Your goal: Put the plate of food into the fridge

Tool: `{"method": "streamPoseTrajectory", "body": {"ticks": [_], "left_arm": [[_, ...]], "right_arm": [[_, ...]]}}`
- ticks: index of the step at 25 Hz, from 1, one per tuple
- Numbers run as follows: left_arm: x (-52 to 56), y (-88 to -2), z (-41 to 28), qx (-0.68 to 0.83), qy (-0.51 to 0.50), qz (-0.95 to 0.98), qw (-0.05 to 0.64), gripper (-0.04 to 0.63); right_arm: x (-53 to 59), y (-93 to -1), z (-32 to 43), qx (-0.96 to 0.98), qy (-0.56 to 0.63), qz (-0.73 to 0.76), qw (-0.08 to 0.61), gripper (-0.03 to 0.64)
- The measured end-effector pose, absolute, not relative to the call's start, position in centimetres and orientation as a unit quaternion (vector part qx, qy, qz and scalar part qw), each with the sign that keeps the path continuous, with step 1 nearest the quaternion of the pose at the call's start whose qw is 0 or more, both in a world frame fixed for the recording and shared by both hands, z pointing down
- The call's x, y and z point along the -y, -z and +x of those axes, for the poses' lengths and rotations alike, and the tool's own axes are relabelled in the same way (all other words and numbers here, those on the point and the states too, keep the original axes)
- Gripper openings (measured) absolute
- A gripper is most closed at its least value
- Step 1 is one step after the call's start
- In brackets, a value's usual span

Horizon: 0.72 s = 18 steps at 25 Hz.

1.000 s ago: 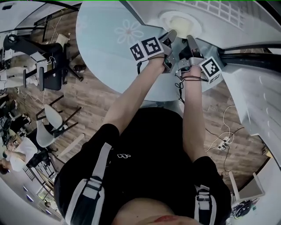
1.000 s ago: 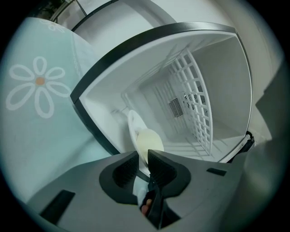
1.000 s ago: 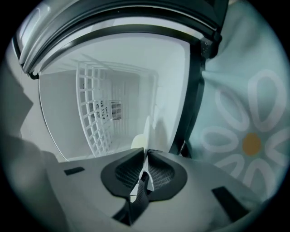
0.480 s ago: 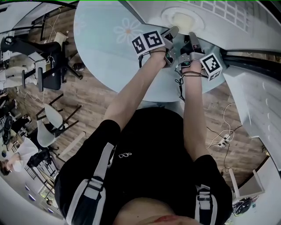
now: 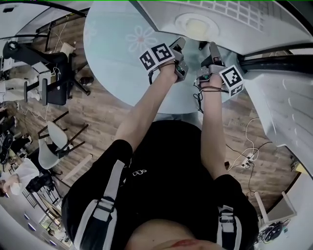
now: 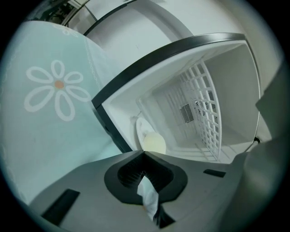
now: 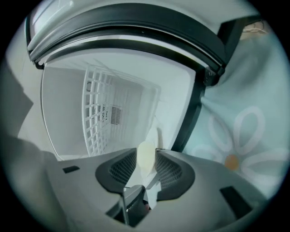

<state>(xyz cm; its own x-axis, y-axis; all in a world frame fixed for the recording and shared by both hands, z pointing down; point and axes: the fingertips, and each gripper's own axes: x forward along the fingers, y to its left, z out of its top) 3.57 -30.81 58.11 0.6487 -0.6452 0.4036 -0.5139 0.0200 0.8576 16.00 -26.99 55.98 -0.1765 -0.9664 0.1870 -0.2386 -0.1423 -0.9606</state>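
Far left: round table [image 5: 110, 53] with a pale flower-print cloth, its far edge against the fridge [image 5: 166, 17]. Left gripper [image 5: 179, 44] is held over the far side of the table and points into the open fridge. In the left gripper view its jaws are clenched, tips meeting. A white scrap sits in the hollow behind the tips; cannot tell what it is. This gripper is clear of the plate. Plate [image 5: 185, 22], white, lies inside the fridge on the white floor, just past the front edge, with a pale yellow lump of food [image 5: 201, 27] on it. Neither gripper touches the plate. Right gripper [image 5: 208, 47] is just beside the left one, at the fridge opening, near the plate but short of it. Its jaws have just been opening and now stand released and wide. The plate and food show through the gap beyond the tips, and no pad presses on them. Further right and farther in: a white wire rack [image 5: 244, 14] stands at the back of the compartment.
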Motion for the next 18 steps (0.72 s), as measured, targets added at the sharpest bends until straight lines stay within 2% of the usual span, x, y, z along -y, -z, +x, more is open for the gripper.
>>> {"method": "streamPoseTrajectory", "body": {"ticks": [6,9,18], "left_arm": [[27.5,-53.5,5.4,0.363,0.102,0.756,0.534,0.003],[25.6,-49.7,6.8,0.31,0.138,0.795,0.503,0.003],[22.1,-43.8,5.7,0.293,0.149,0.852,0.407,0.003]], "right_arm": [[25.1,-53.1,15.4,-0.616,0.485,-0.547,0.291,0.085],[24.3,-50.6,15.4,-0.661,0.442,-0.545,0.265,0.008],[21.5,-43.0,11.6,-0.816,0.226,-0.524,0.09,0.0]]}}
